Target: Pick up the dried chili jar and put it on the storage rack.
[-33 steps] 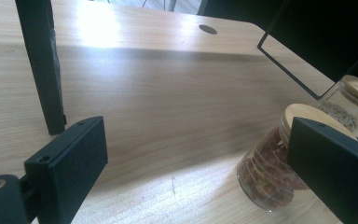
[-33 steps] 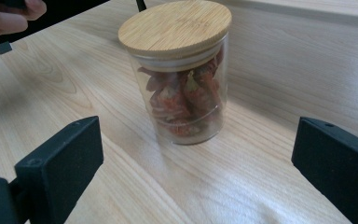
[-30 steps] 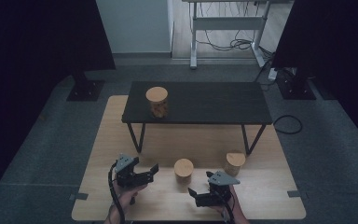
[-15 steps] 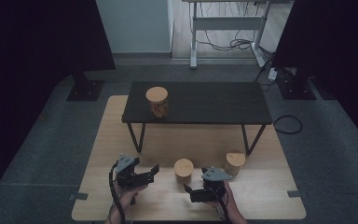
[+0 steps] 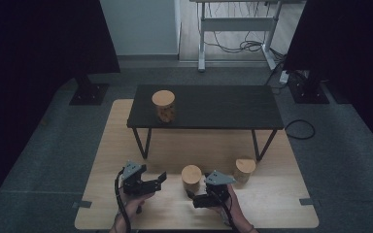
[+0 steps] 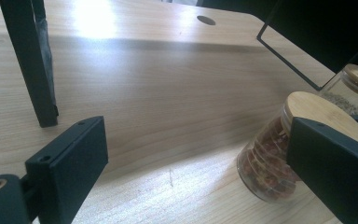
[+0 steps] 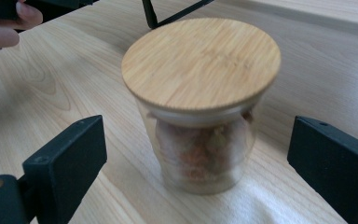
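Your right gripper [image 5: 200, 199] sits at about five o'clock on the wooden worktop [image 5: 281, 204], its jaws wide but just now easing inward; the nearest jar [image 7: 200, 107] stands upright between them, untouched by either pad. That glass jar, with a bamboo lid and reddish contents, rests on the worktop at six o'clock, just beyond your hands. Your left gripper [image 5: 156, 180] is at seven o'clock, jaws spread wide with nothing between them, pointing toward the same jar. Farther, at four o'clock, a second lidded jar [image 5: 244, 170] stands near the leg of the small black table [image 5: 223, 107]. A third jar [image 5: 164, 106] stands on that table at eleven o'clock.
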Available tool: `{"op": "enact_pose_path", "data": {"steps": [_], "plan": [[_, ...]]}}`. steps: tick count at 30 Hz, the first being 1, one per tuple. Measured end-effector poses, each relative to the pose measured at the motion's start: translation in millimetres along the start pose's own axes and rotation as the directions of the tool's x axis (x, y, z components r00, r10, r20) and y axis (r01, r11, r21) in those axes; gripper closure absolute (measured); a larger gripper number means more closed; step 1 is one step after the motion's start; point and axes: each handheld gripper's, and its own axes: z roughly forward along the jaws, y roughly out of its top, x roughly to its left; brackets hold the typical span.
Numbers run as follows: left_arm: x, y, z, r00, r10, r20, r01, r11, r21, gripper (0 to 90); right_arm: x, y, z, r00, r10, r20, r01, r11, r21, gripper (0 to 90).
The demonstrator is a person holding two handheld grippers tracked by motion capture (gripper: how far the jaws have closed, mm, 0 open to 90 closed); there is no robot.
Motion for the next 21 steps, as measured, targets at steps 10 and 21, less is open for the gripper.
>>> {"op": "enact_pose_path", "data": {"steps": [10,21], "plan": [[2.1,0.6,0.3,0.9999,-0.002,-0.010,0.002,1.0000,0.006,5.2,0.9,8.5,14.6,0.9999,-0.011,0.001,0.011,1.000,0.021,5.4],[1.0,-0.2,2.9,0.9999,0.000,-0.010,0.000,0.9999,0.017,5.2,3.4,16.3,28.9,0.9997,-0.013,0.019,0.012,0.999,0.050,10.3]]}}
